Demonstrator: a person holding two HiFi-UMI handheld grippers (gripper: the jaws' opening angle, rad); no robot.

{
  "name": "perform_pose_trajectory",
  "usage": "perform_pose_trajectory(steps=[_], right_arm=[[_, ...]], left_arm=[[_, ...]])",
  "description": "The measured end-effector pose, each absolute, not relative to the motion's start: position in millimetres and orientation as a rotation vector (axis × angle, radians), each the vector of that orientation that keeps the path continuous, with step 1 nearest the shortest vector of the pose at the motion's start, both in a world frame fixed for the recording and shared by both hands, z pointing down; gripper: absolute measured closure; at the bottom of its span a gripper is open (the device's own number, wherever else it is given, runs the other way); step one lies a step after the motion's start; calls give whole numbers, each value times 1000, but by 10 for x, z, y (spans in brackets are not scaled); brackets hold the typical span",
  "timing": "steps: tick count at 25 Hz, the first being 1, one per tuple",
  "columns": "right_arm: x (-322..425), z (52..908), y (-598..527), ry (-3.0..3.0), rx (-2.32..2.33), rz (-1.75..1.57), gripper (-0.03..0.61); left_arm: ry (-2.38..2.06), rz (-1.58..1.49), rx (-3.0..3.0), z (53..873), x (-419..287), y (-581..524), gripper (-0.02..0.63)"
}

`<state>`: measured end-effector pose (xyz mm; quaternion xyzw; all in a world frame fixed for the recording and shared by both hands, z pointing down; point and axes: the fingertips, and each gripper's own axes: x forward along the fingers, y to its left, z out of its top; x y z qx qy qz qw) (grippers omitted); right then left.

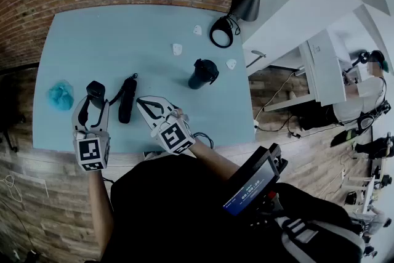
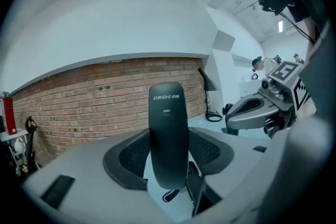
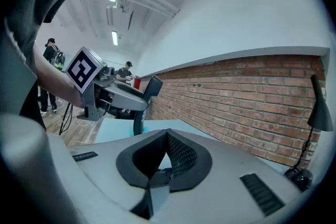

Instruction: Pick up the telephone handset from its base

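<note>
The black telephone handset stands upright between the jaws of my left gripper, whose pads press on both its sides. In the head view the left gripper holds the handset over the table's near left part. Just to its right lies the black elongated base, which a dark cord joins to the handset. My right gripper hovers beside the base with its jaws together and nothing in them. In the right gripper view its pads meet at the tip, and the handset shows at the left.
The light blue table stands against a brick wall. On it are a black cup, a black lamp with a ring base, three small white pieces, one of them, and a teal crumpled thing. White desks stand at the right.
</note>
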<state>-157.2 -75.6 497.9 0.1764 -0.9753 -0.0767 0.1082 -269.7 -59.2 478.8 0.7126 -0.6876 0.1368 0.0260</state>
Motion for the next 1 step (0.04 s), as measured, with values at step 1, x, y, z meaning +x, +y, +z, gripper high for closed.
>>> perform_pose_trajectory(steps=[1], right_arm=[[-1562, 4980, -761, -2868, 521, -227, 572]], left_arm=[[-2128, 434, 2192, 4782, -2713, -595, 353]])
